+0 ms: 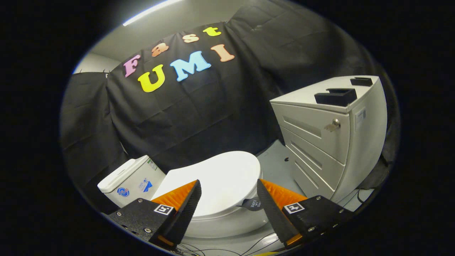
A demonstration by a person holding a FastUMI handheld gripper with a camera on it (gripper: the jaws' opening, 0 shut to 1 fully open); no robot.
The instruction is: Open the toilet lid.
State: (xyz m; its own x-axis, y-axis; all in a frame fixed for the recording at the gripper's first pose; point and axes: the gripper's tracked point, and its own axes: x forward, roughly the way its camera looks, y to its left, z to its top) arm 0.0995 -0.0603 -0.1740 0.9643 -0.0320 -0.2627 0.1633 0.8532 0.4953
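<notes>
Toilet lid (218,177) is down flat on the bowl (227,222), fully closed, sitting between and just beyond the 2 fingertips. Gripper (229,185) fingers are spread wide, gripping nothing; neither tip touches the lid as far as I can tell. Lid front edge points toward 5 o'clock of the lid, where a small dark tab (253,204) with lettering hangs off the rim, just beside the right finger (275,209). Left finger (181,209) overlaps the lid's near-left edge in view. Tank (131,179) sits at 9 o'clock of the lid, white, with stickers on its side, backed against the black cloth wall (199,110). White drawer cabinet (330,138) at 2 o'clock of the lid, apart from the toilet, 3 drawer fronts visible, a key in the top drawer's lock (333,125). 2 black blocks (336,96) lie on the cabinet top. Pale floor (275,163) between toilet and cabinet. Thin cables (256,243) run on the floor at 6 o'clock, under the fingers.
</notes>
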